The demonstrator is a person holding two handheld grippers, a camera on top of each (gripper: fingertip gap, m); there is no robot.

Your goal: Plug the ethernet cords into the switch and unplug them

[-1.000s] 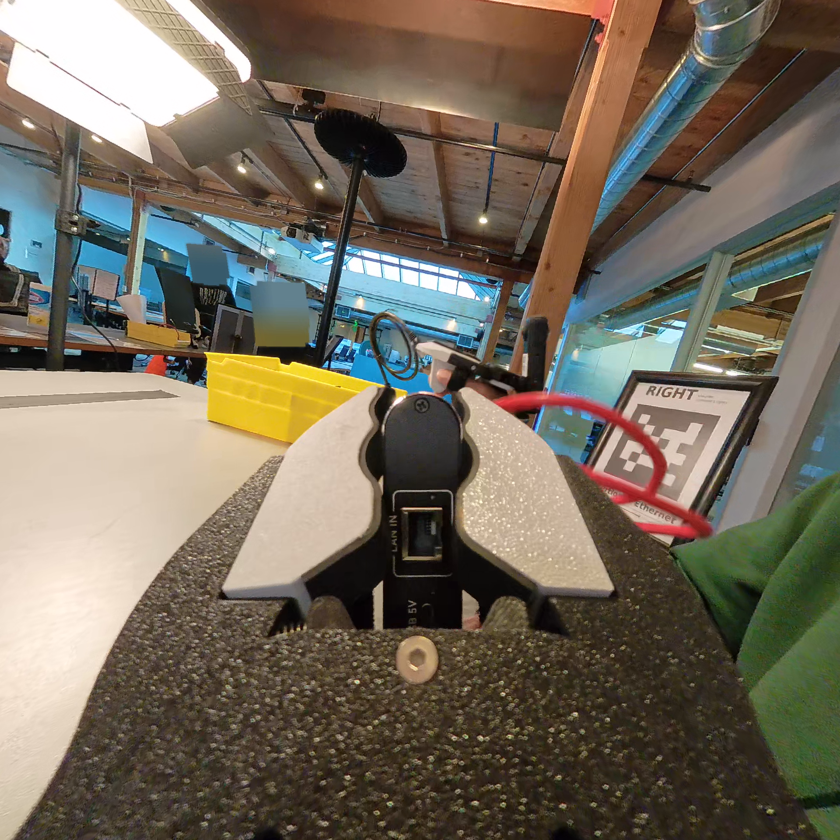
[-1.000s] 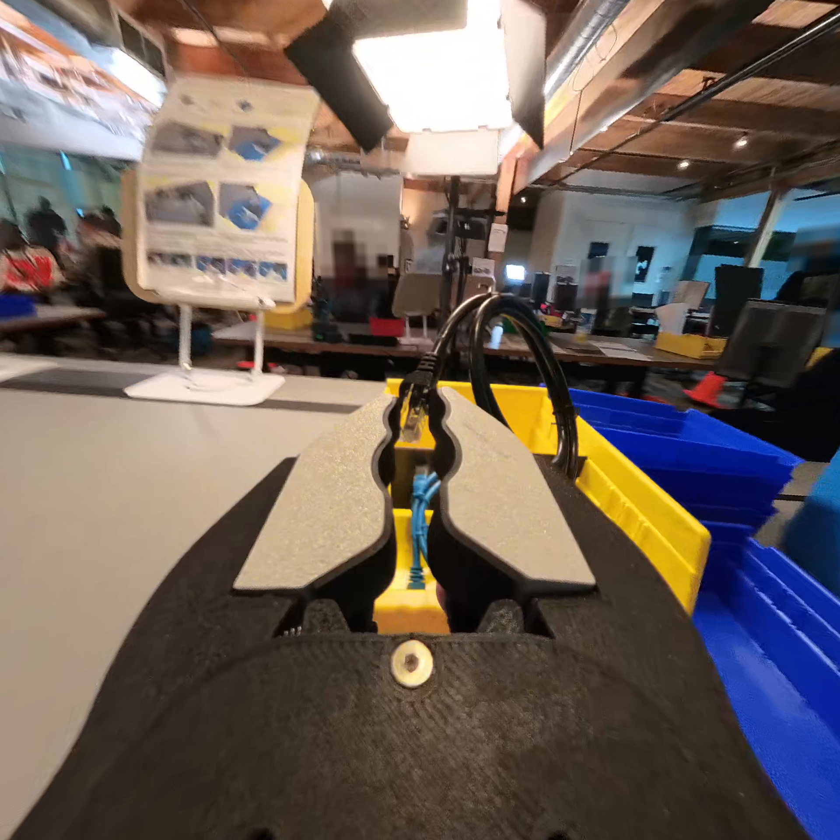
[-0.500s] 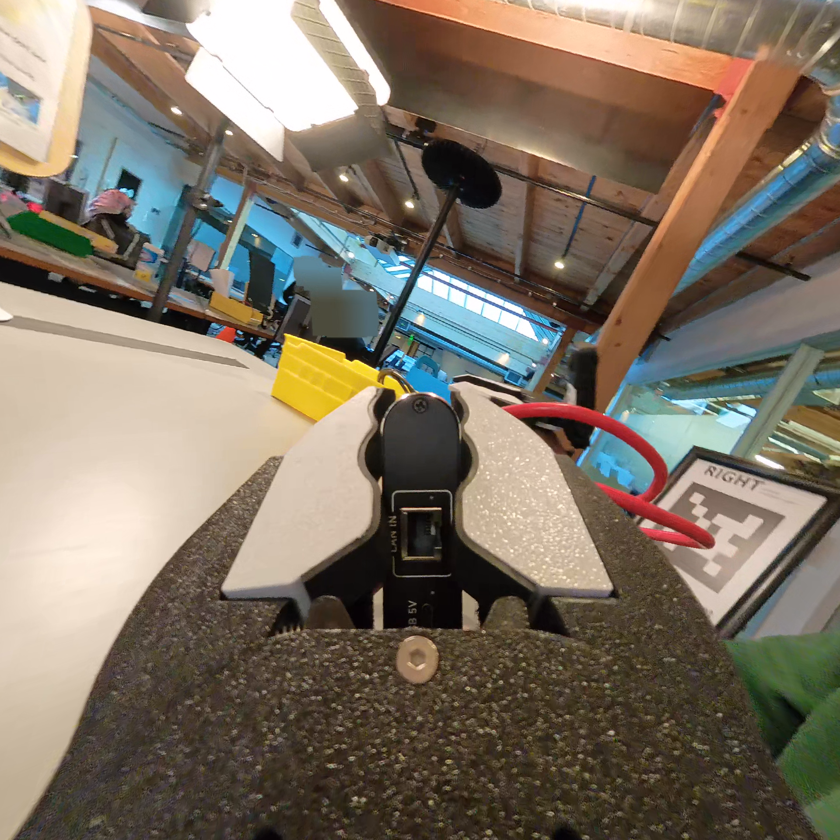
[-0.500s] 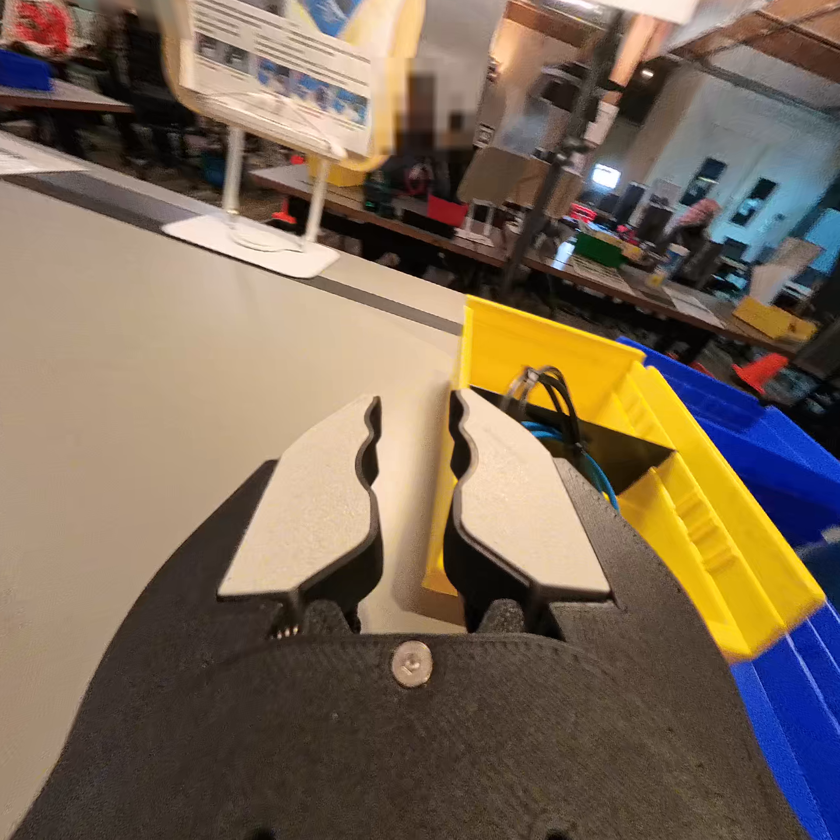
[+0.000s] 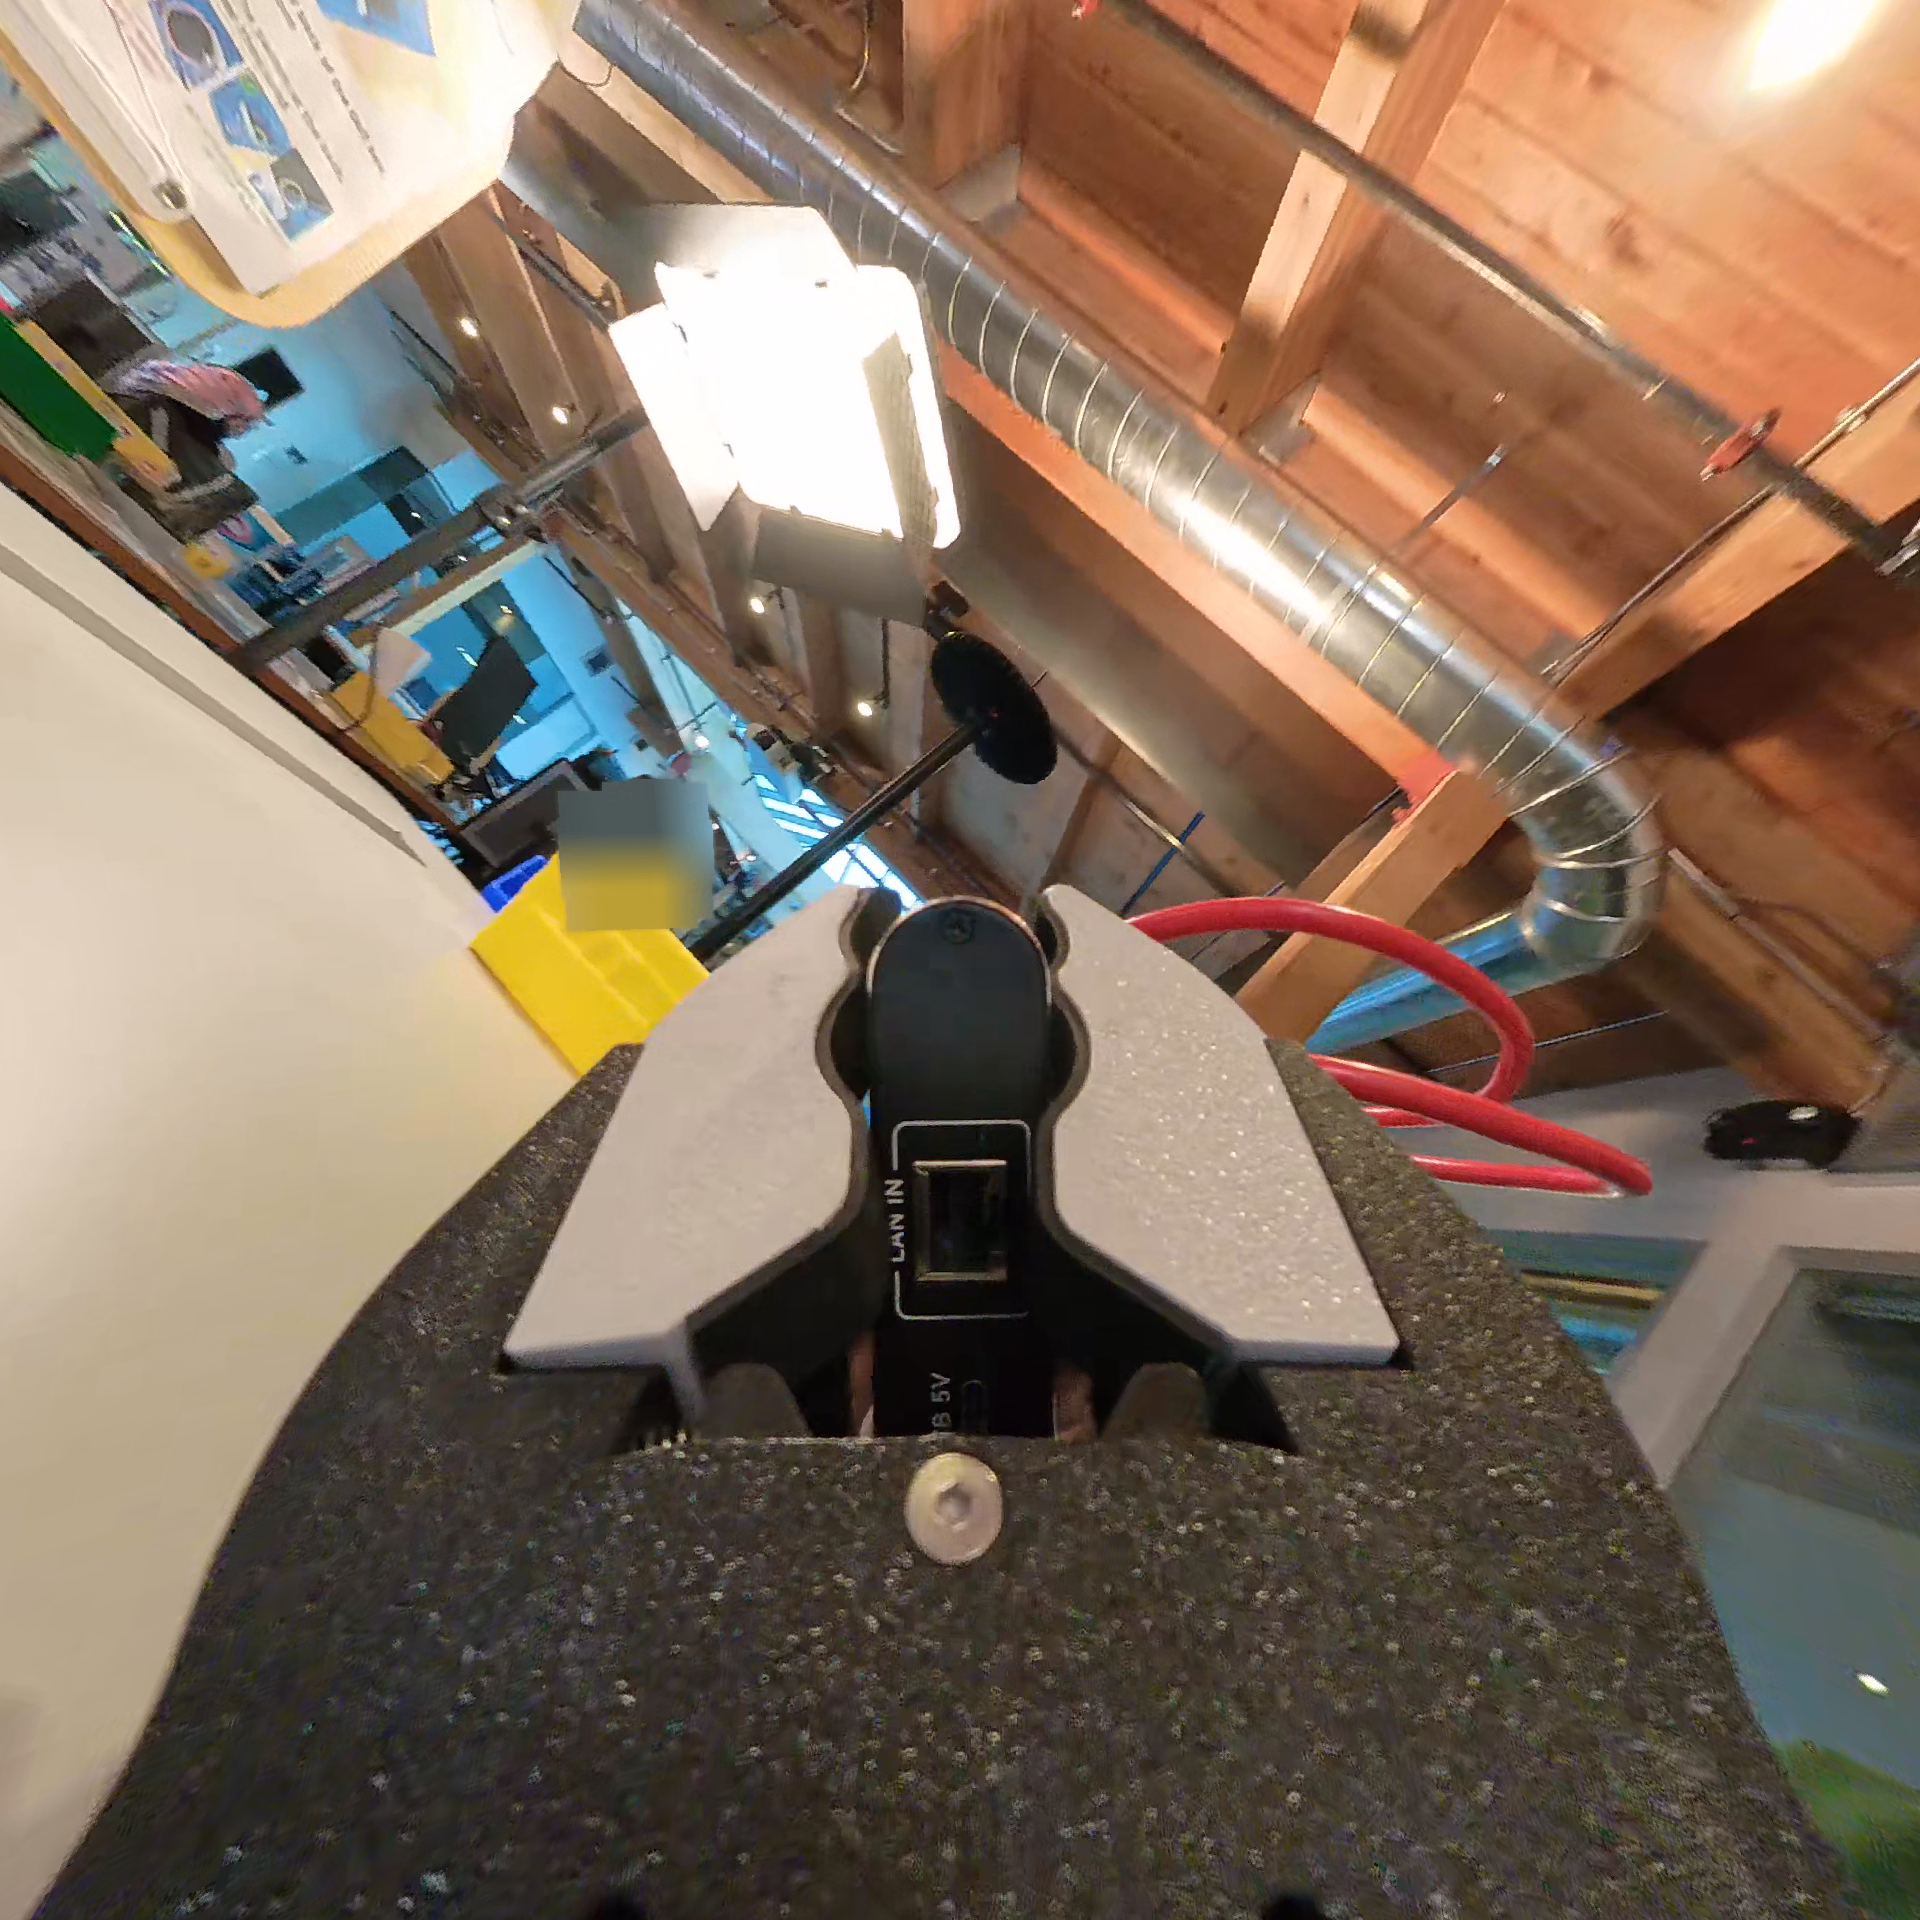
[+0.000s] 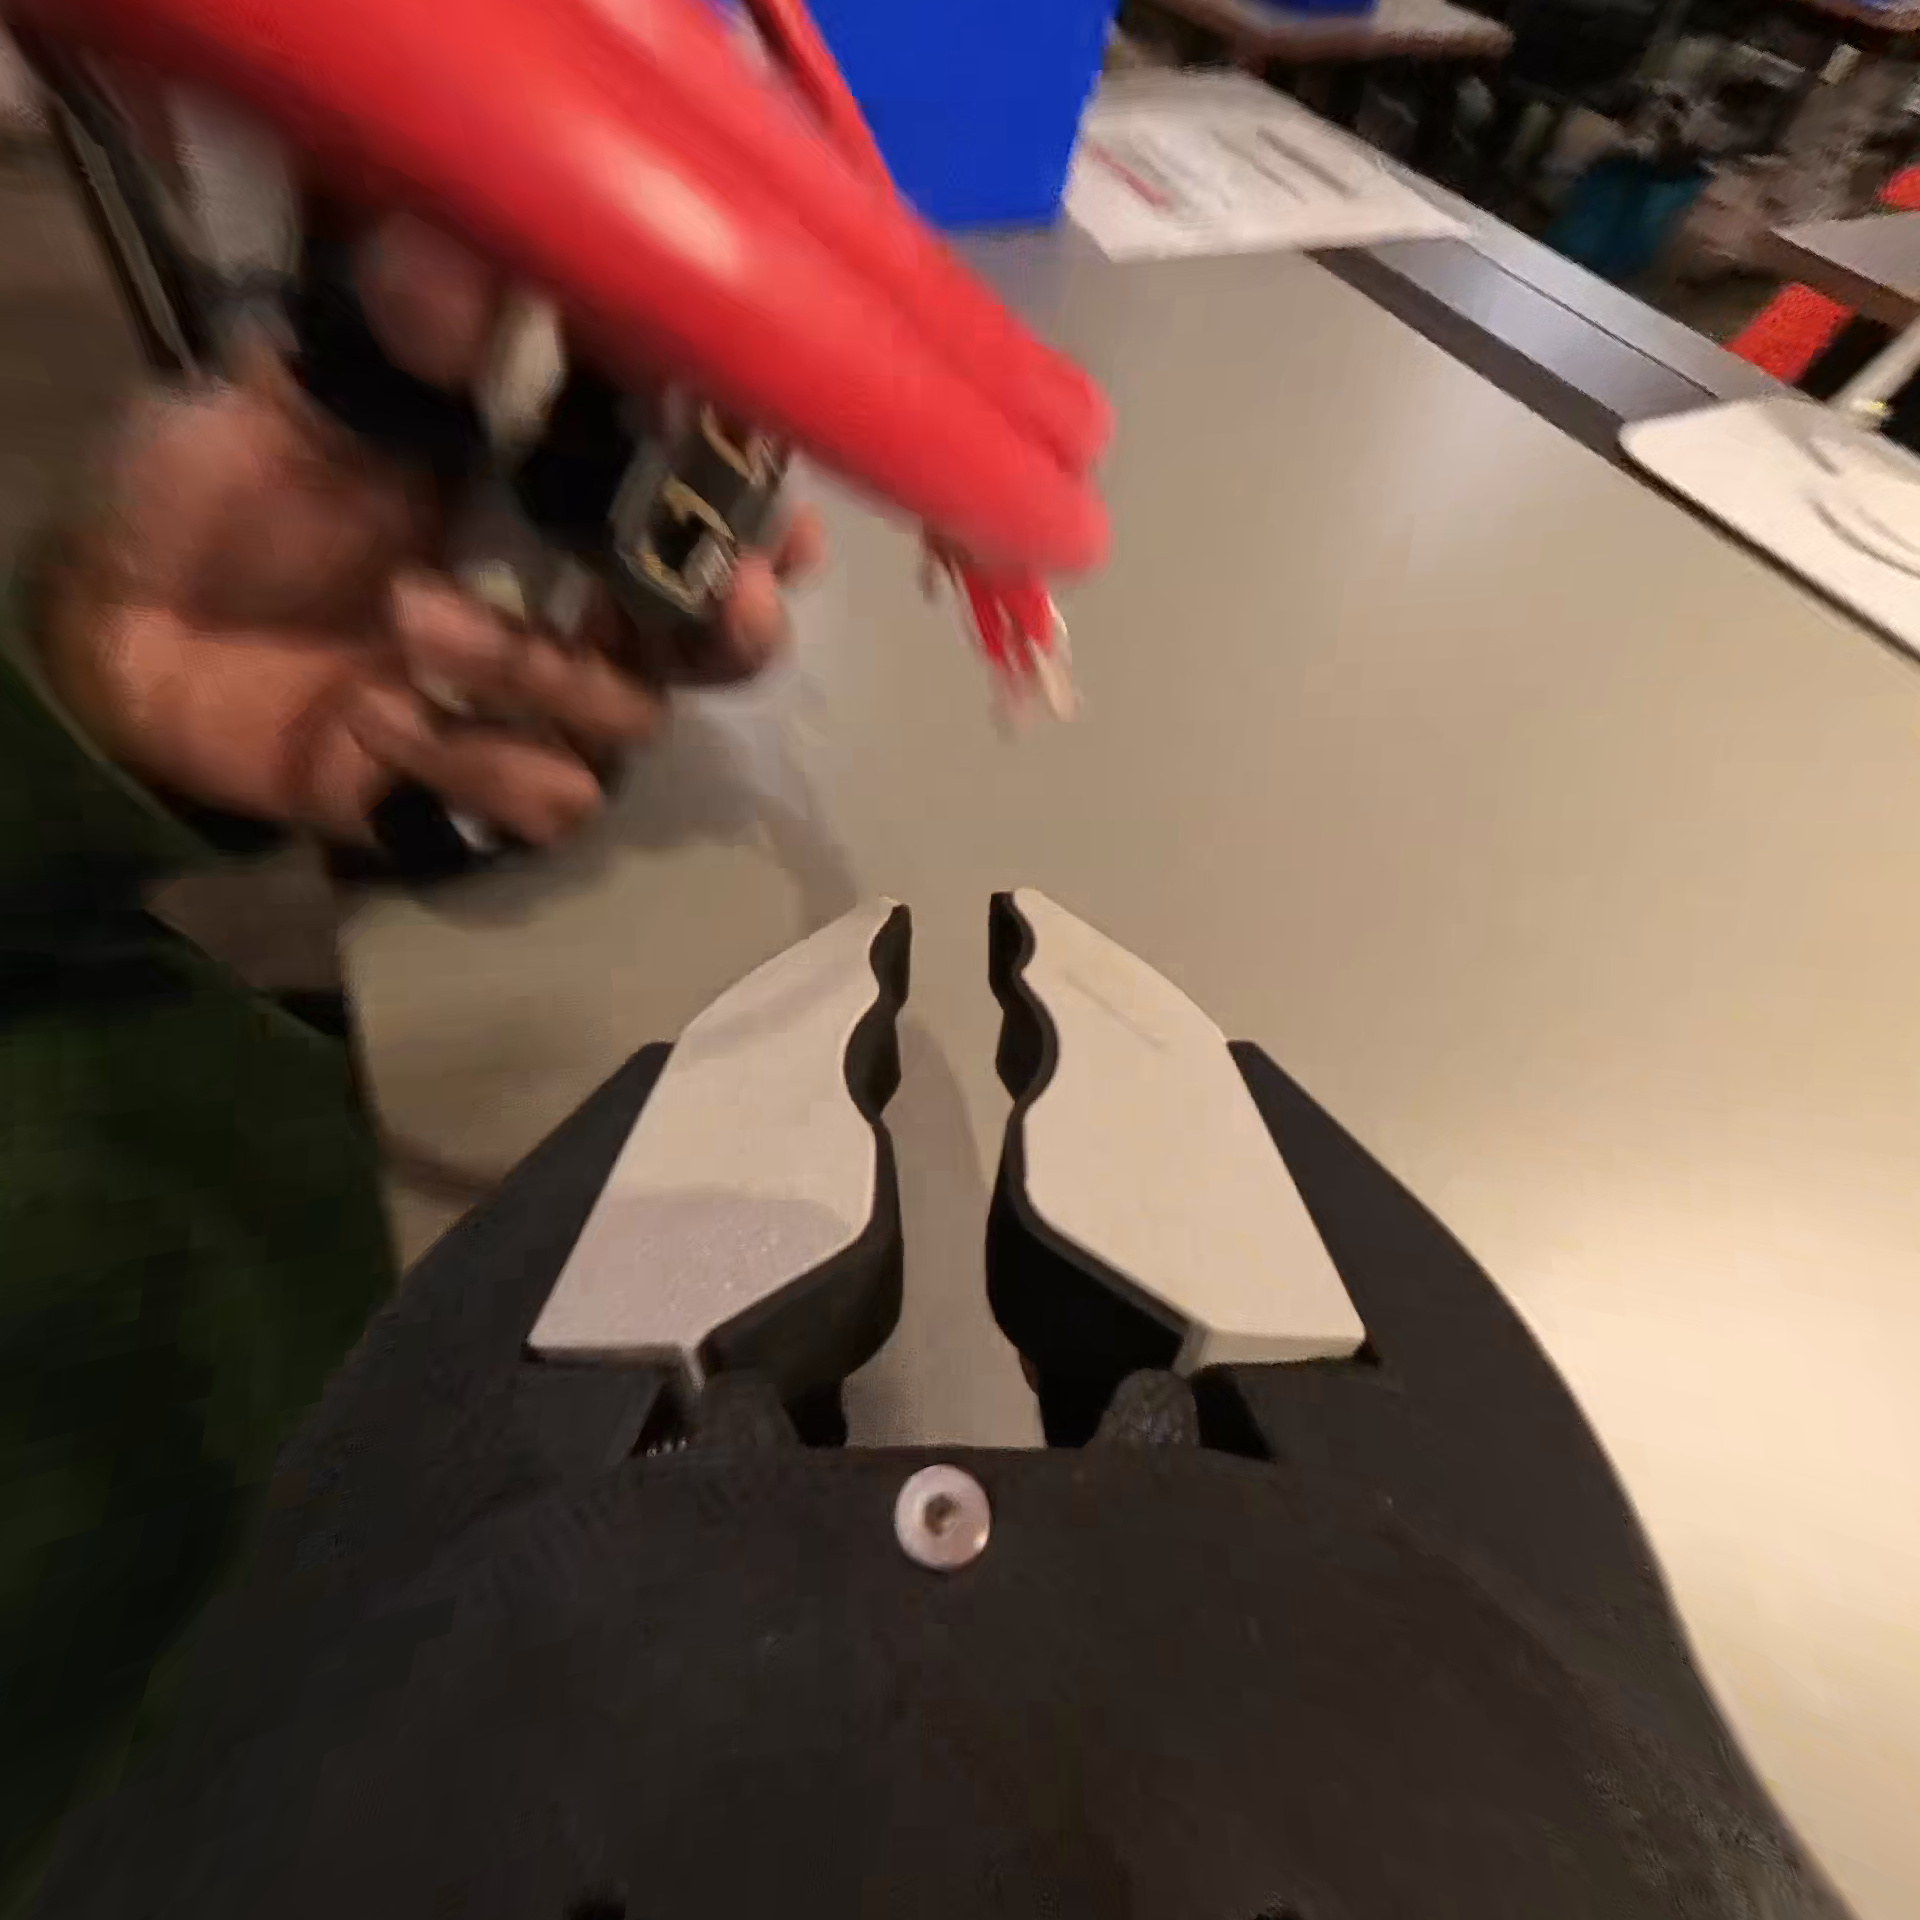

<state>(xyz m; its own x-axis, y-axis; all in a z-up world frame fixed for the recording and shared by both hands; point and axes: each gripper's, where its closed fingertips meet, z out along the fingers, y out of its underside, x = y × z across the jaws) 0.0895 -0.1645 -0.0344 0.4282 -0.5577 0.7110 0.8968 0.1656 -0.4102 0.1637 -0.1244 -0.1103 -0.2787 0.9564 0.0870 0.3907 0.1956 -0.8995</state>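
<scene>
In the left wrist view my left gripper (image 5: 956,914) is shut on the black switch (image 5: 956,1091), which stands upright between the fingers with one empty port (image 5: 961,1231) facing the camera. A red ethernet cord (image 5: 1455,1039) loops out behind it to the right. In the right wrist view my right gripper (image 6: 948,914) is open and empty above the table (image 6: 1403,831). Ahead and upper left, blurred, a hand (image 6: 312,644) holds a black part with a metal port (image 6: 675,540). The red cord (image 6: 810,260) sweeps across it, its plug end (image 6: 1029,644) hanging free.
A yellow bin (image 5: 582,977) sits at the table's far edge, with a blue bin (image 6: 966,114) also in view. A green sleeve (image 6: 156,1247) fills the left of the right wrist view. A white stand base (image 6: 1787,478) sits at the far right.
My right gripper let go of the black cord at the yellow bin, then swung over to the hand with the red cord. My left gripper has rolled and tilted upward, still holding the switch.
</scene>
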